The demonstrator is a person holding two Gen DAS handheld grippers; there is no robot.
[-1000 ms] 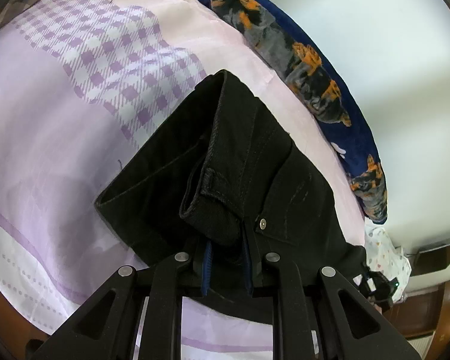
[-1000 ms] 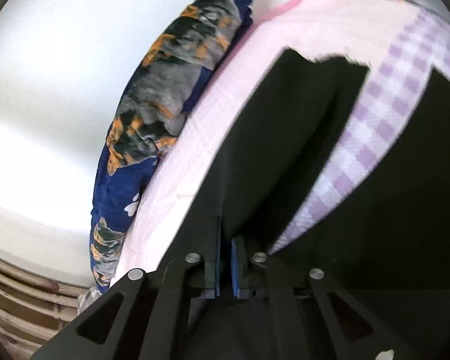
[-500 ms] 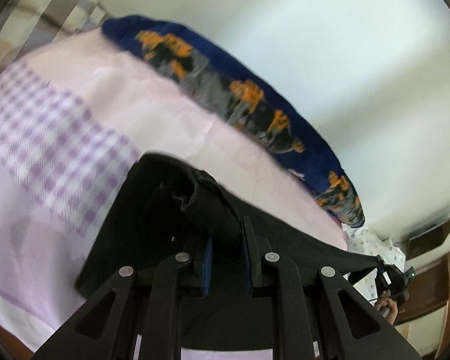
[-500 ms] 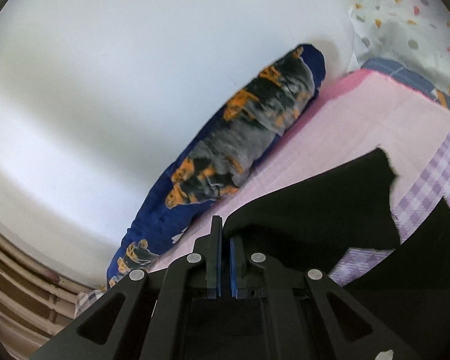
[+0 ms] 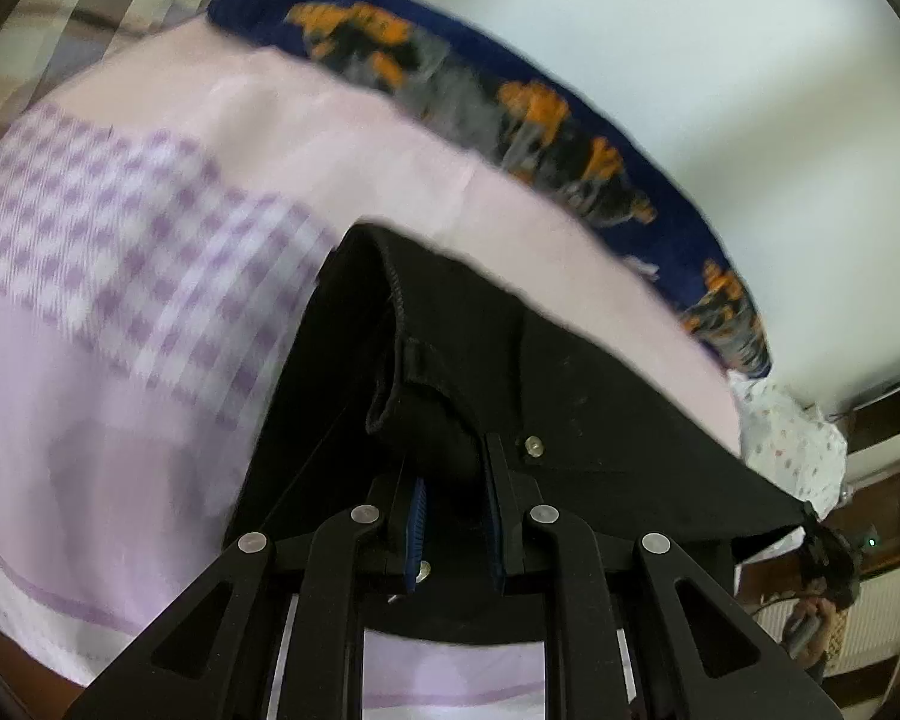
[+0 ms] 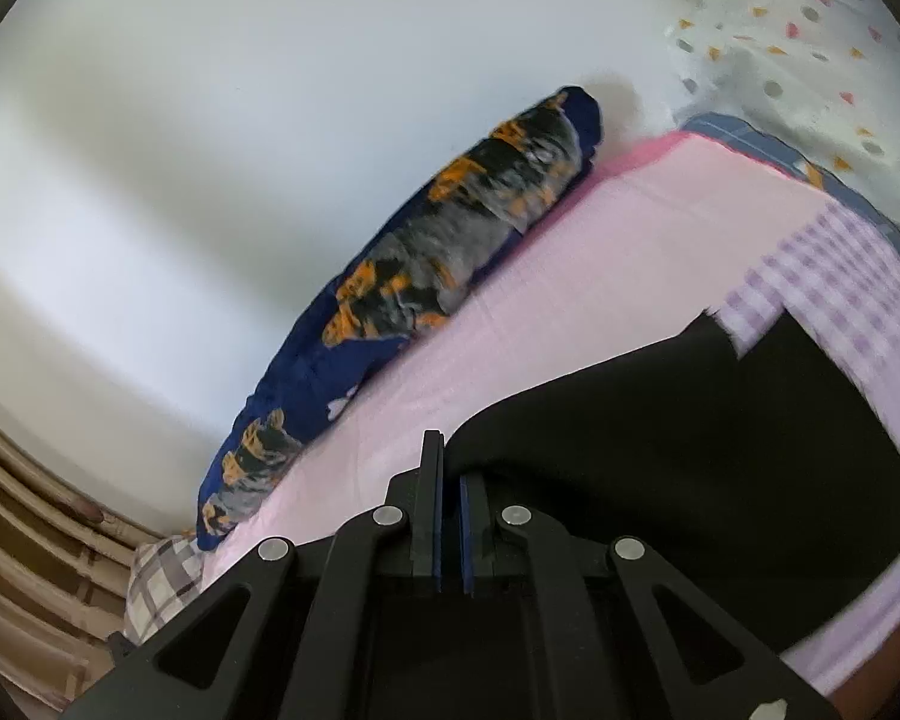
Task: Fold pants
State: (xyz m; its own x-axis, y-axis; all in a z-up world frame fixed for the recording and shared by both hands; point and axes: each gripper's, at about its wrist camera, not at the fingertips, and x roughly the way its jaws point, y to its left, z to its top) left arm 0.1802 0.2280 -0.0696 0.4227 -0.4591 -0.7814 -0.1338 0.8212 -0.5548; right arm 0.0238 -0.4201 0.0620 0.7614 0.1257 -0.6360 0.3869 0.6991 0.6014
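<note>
The black pants (image 5: 510, 372) hang stretched over the pink and lilac bed sheet (image 5: 120, 300). My left gripper (image 5: 453, 480) is shut on the bunched waistband, beside the metal button (image 5: 532, 446). My right gripper (image 6: 450, 480) is shut on a thin edge of the same pants (image 6: 690, 450), its blue pads almost together. In the left wrist view the right gripper (image 5: 825, 558) shows small at the far right, holding the taut far corner. The fabric spans between both grippers, lifted off the bed; the lower part still drapes down toward the sheet.
A long navy pillow with orange and grey print (image 5: 510, 114) lies along the white wall at the bed's far edge; it also shows in the right wrist view (image 6: 438, 276). A white dotted pillow (image 6: 810, 30) is at one end. A plaid cloth (image 6: 162, 582) lies by wooden slats.
Both grippers have lifted and tilted up, so more wall shows. The pants went from lying bunched on the bed to being pulled taut between the grippers.
</note>
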